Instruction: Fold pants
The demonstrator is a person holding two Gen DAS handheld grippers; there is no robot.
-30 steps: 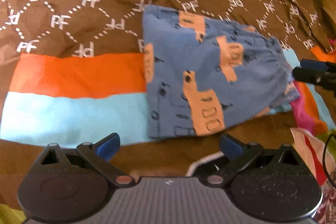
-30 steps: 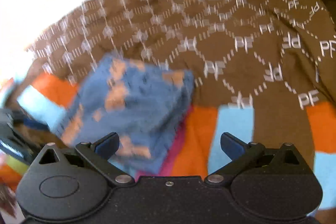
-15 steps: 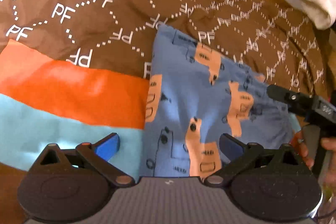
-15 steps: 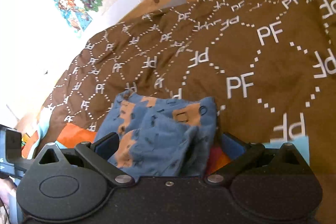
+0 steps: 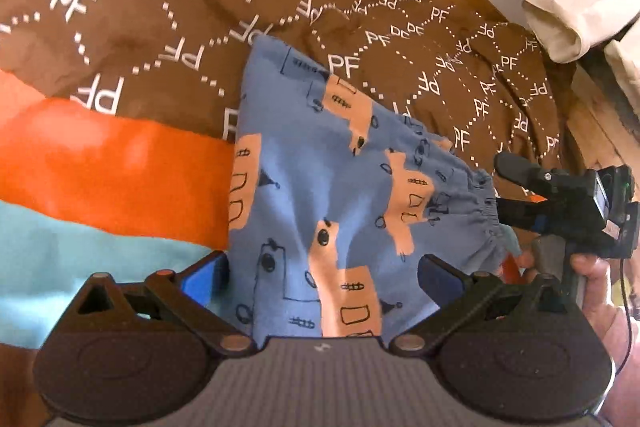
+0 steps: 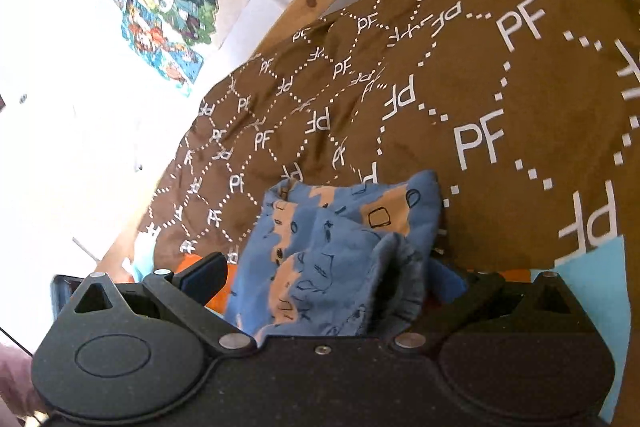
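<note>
While both wide-open grippers, left gripper (image 5: 322,277) and right gripper (image 6: 326,277), straddle the folded blue cotton pants (image 5: 340,195), each should pinch 1 near edge squarely.

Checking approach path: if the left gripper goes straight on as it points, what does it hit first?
Likely the blue printed cotton pants, already lying between the open left gripper fingers; the brown patterned bedspread lies beyond. Depth is unclear.

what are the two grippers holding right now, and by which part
Nothing is clamped. Both sets of jaws stand open around edges of the blue pants: right gripper at the waistband, left gripper at the opposite end.
</note>
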